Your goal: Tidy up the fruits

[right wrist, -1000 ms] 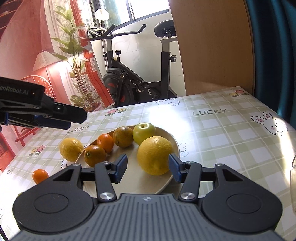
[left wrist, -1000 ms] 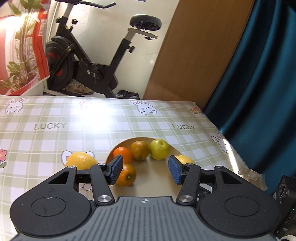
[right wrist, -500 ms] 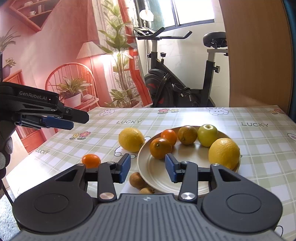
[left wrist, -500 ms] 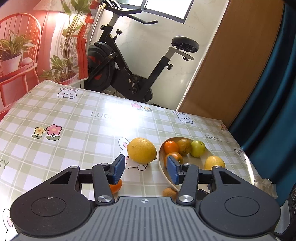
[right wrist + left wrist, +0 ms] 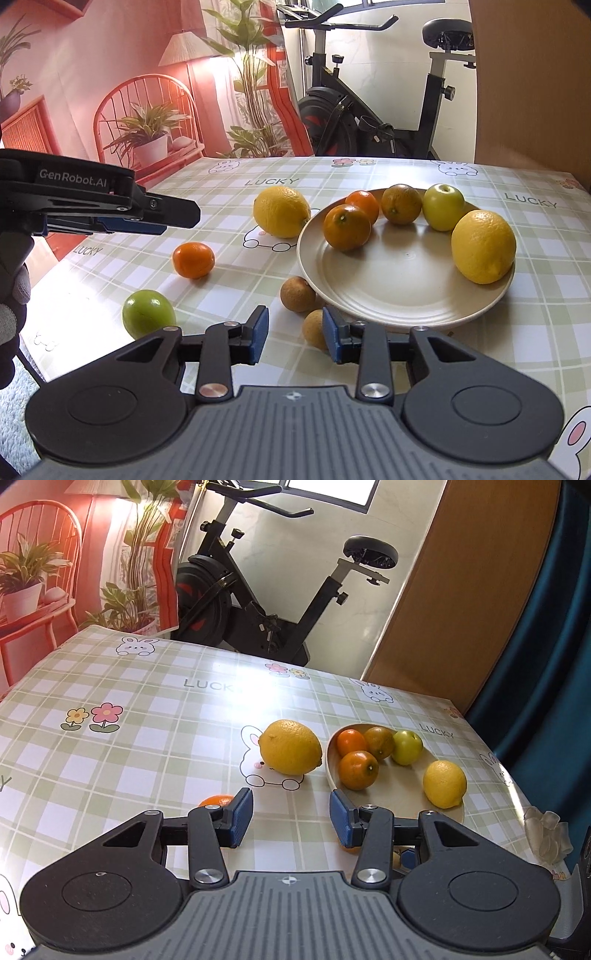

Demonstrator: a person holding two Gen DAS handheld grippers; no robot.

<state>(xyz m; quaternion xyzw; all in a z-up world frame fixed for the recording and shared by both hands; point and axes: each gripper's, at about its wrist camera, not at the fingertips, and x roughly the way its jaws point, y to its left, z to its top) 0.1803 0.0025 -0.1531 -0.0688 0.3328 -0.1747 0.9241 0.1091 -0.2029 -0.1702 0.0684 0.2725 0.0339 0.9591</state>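
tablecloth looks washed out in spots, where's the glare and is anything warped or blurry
Left wrist view: a bright white glare patch on the tablecloth beyond the loose lemon; fisheye bends the brown door edge. Right wrist view: milder sheen near the orange, soft highlight on the plate; fruit stays sharp in both.
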